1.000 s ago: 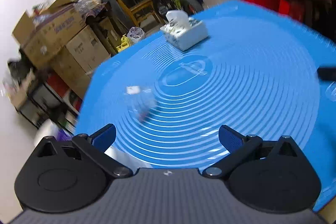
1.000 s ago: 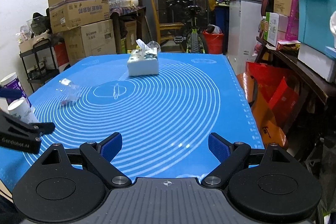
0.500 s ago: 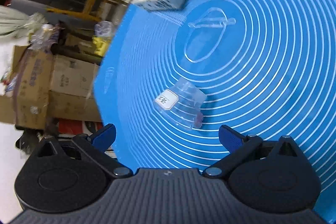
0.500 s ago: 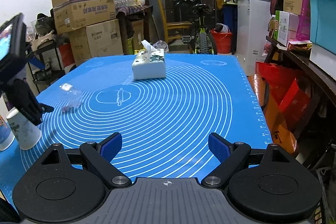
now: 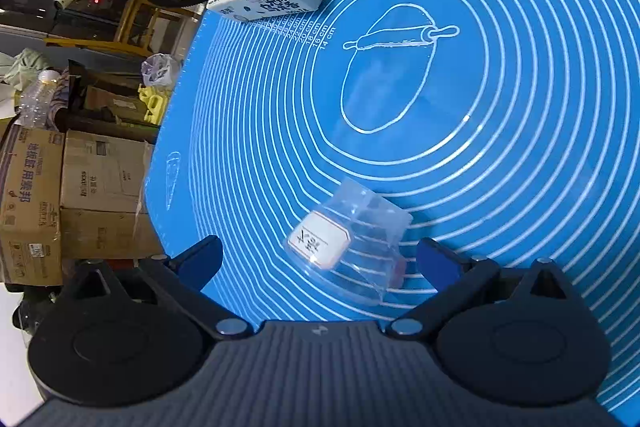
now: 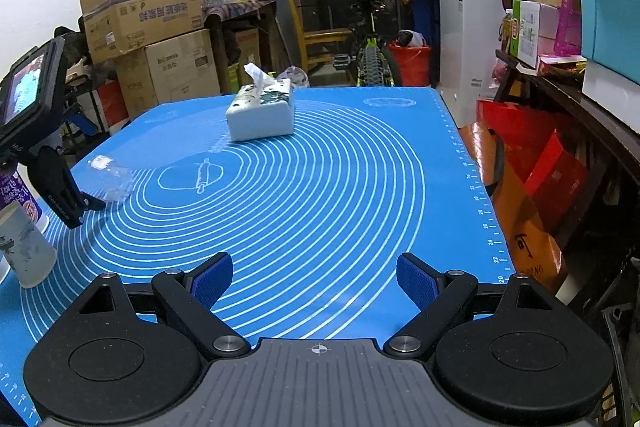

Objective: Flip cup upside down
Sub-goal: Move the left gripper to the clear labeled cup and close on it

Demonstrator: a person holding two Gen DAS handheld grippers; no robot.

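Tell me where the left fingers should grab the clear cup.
Across the clear cup's side wall, near mid-height, coming straight ahead: it sits between the open left gripper's fingers, and the labelled end faces the camera. Squeeze gently; the thin plastic probably flexes.

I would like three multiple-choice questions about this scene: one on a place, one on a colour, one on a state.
1. Where is the clear cup?
A. between the open fingers of the left tool
B. on the tissue box
C. inside the right tool

2. What colour is the mat?
A. green
B. blue
C. grey

3. How is the right tool?
A. shut on the cup
B. shut, empty
C. open, empty

Key: 1 A, the cup lies between its blue pads; 2 B, blue with white rings; 3 C, its pads stand apart over bare mat.
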